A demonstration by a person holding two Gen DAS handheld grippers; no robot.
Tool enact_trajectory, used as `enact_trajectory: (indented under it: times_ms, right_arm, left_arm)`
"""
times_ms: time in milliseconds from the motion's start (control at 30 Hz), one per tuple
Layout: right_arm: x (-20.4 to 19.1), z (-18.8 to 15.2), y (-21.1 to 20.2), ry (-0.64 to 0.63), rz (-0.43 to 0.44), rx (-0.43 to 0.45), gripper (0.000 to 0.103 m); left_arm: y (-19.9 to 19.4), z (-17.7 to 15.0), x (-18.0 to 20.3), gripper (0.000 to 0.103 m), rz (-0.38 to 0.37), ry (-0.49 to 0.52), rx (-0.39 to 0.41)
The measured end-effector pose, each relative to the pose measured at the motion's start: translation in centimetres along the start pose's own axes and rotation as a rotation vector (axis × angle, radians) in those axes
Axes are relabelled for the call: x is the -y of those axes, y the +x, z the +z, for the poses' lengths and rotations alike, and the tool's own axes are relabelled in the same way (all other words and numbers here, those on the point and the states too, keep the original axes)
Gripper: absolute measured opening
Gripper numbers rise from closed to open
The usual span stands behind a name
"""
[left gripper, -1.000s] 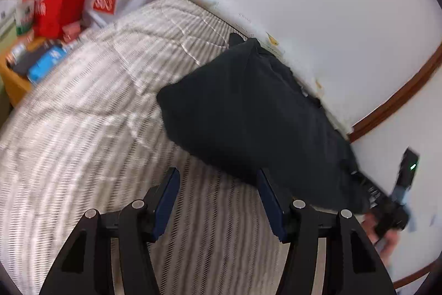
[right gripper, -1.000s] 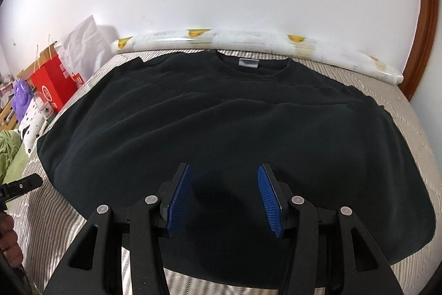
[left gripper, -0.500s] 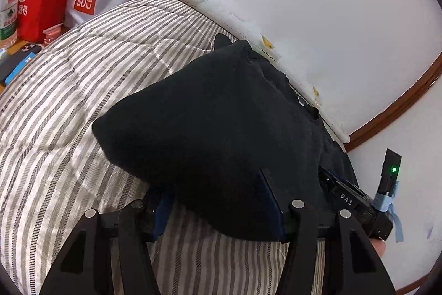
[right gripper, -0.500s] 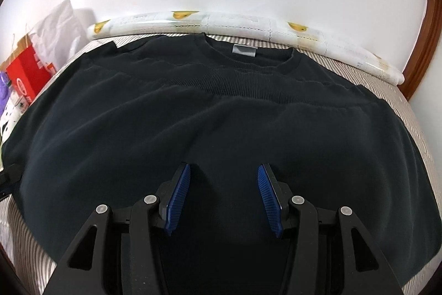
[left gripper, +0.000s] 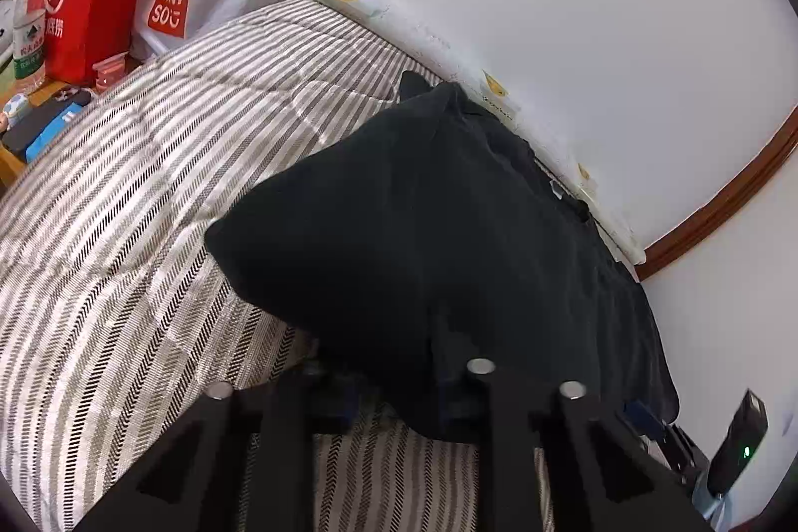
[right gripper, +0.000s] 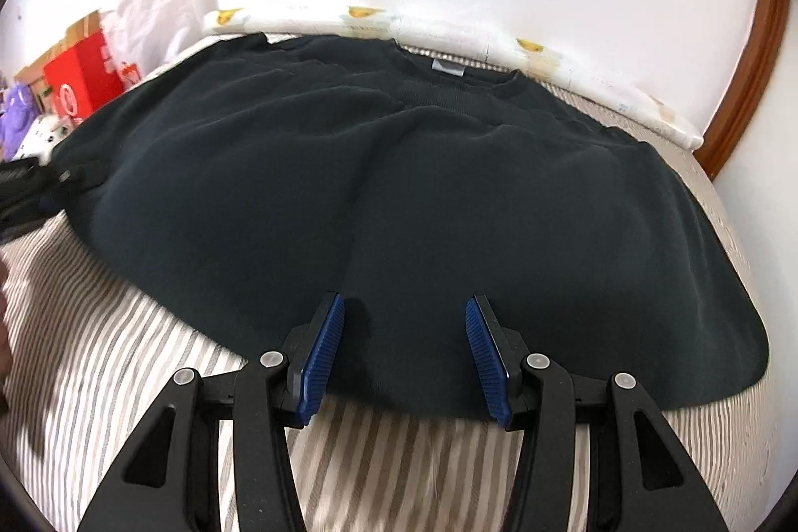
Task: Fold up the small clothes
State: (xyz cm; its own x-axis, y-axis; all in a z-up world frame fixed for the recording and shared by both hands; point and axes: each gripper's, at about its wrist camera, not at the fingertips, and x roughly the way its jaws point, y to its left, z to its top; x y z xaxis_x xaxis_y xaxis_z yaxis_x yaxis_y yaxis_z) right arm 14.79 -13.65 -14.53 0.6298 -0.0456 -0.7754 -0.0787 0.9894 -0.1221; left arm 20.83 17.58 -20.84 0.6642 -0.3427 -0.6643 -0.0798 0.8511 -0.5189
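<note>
A soft, limp black T-shirt [right gripper: 399, 193] drapes over the left gripper [left gripper: 399, 402], grip hidden; right gripper [right gripper: 404, 352] gapes empty at the hem, best pinched there

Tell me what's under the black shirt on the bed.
Under the black shirt lies the striped bedspread, showing around its near hem and sides. In the left view the raised shirt edge covers the left gripper's fingers, so their grip cannot be seen.
</note>
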Motion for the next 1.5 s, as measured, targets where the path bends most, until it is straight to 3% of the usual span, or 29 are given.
enact_trajectory:
  times_ms: [233,533,667,867,1000,1167,1300,1500]
  right_arm:
    - [1.2,-1.8,-3.2,-0.002,0.070,0.010,0.050]
    - [8.4,-4.0,-6.1,0.098,-0.005,0.055,0.050]
    - [12.2,-5.0,-7.1,0.181,-0.014,0.071,0.050]
    - [15.9,-6.3,-8.9,0.273,-0.034,0.091,0.050]
    - [17.2,-7.2,-10.1,0.306,-0.048,0.109,0.050]
    - [17.1,-7.7,-10.2,0.315,-0.015,0.107,0.050]
    - [16.0,-6.4,-9.7,0.290,0.029,0.125,0.050]
    - [13.4,-3.7,-8.4,0.252,0.112,0.170,0.053]
  left_arm:
    - [-2.3,0.5,5.0,0.014,0.079,0.139,0.083]
    - [-3.5,1.0,15.2,0.012,0.006,0.332,0.123]
    - [-2.3,-0.4,20.8,0.012,-0.050,0.449,0.095]
    - [2.6,-4.6,26.7,0.012,-0.133,0.555,-0.027]
    - [6.4,-7.4,27.5,0.012,-0.105,0.595,-0.109]
    - [6.7,-9.1,27.4,0.017,-0.104,0.607,-0.121]
    - [4.9,-8.7,25.7,0.040,-0.242,0.592,-0.163]
    - [0.6,-7.6,21.2,0.059,-0.233,0.580,-0.086]
